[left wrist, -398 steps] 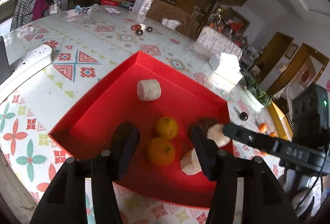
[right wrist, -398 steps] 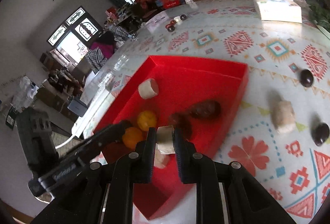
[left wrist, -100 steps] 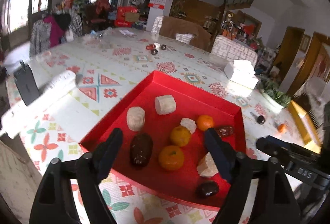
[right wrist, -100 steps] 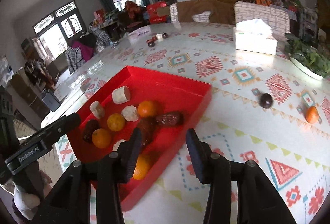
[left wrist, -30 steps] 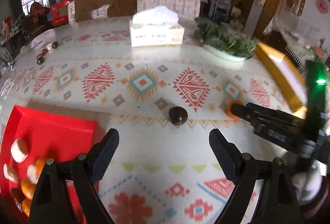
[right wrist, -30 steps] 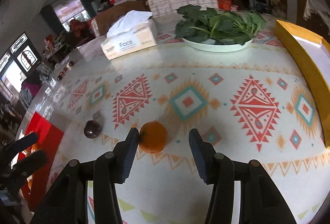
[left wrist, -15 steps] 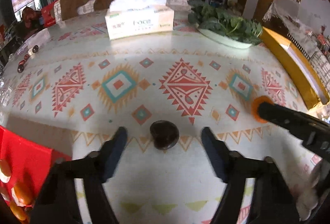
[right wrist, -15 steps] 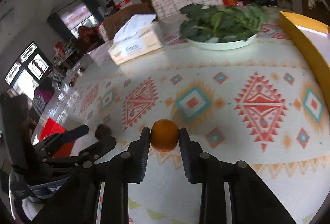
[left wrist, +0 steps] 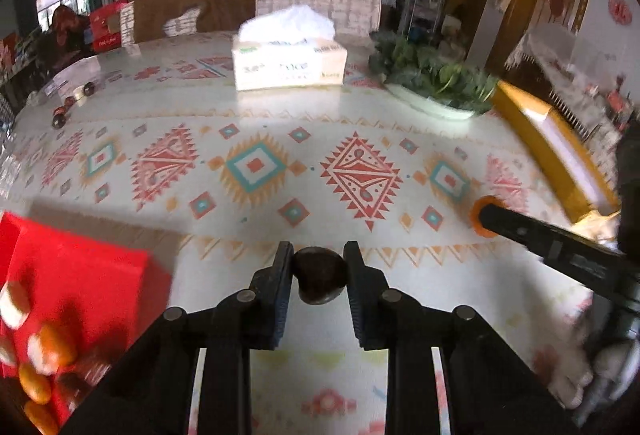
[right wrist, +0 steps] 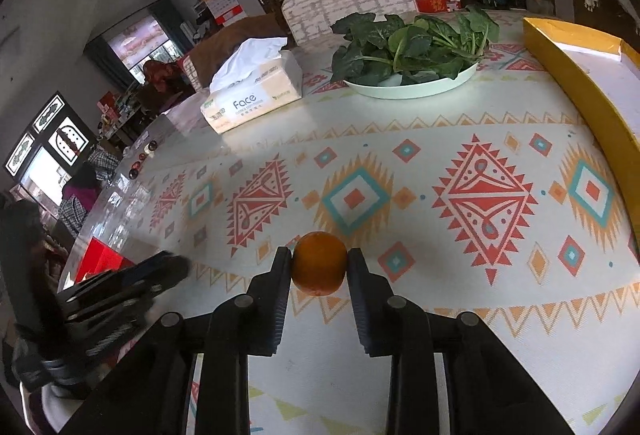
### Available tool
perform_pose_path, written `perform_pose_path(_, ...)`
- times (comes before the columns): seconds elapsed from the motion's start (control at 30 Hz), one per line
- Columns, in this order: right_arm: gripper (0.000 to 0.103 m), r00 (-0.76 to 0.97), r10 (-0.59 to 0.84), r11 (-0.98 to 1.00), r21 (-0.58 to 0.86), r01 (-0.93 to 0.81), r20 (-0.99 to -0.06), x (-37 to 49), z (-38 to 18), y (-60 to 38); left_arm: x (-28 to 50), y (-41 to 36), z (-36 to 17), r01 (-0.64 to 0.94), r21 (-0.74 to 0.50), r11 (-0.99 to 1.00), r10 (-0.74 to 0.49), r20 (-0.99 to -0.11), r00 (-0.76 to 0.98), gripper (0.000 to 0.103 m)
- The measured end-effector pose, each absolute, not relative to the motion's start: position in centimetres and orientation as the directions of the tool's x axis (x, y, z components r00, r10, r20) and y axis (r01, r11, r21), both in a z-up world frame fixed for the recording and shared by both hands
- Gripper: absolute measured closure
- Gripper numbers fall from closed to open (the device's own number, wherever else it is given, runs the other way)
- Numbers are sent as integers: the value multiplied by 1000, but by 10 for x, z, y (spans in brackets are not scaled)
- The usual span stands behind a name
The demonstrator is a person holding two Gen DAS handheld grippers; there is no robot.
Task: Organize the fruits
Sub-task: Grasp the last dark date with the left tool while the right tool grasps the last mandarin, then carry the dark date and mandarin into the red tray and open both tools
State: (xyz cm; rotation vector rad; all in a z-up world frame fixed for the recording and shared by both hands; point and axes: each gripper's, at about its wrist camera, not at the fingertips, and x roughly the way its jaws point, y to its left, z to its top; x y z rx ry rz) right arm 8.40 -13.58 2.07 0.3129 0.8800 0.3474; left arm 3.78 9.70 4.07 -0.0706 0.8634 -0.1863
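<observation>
Left gripper: matte black fingers, ribbed inner pads, round silver screws on linkage. Right gripper: same black build, screws.

Left gripper and right gripper level (jaws clamped on loads).

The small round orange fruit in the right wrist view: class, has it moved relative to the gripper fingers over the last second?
Yes. The small round orange fruit lay by the left finger of open jaws; now the right gripper clamps it, centred.
</observation>
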Motion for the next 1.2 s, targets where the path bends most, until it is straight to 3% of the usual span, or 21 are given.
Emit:
perform_pose_path(0.2, 72, 595, 428, 898, 393, -198, -680, 74, 25, -127, -19, 159, 75, 54, -216, 975, -191, -685, 703, 78)
perform_pose_path(0.33, 72, 592, 435, 898, 371, -235, -678, 64, 30, -111, -60, 226, 82, -73, -259, 963, -120, -657, 744, 78)
perform_pose_path(0.6, 72, 535, 515, 857, 395, -332, -670, 33, 46, -47, -100, 319, 62, -254, -273, 928, 3, -676, 737, 78)
perform_pose_path(1.07, 72, 375, 583, 765, 332, -551, -721, 24, 58, 142, -114, 343, 36, -251, -267, 930, -3, -691, 723, 78)
perform_pose_path(1.17, 72, 352, 573, 768, 334, -547, -740, 36, 48, 168, -115, 344, 37, -234, -280, 931, -22, -683, 730, 68)
perform_pose_path(1.2, 72, 346, 570, 769, 335, -544, -746, 39, 45, 173, -117, 345, 38, -232, -284, 930, -23, -676, 736, 56)
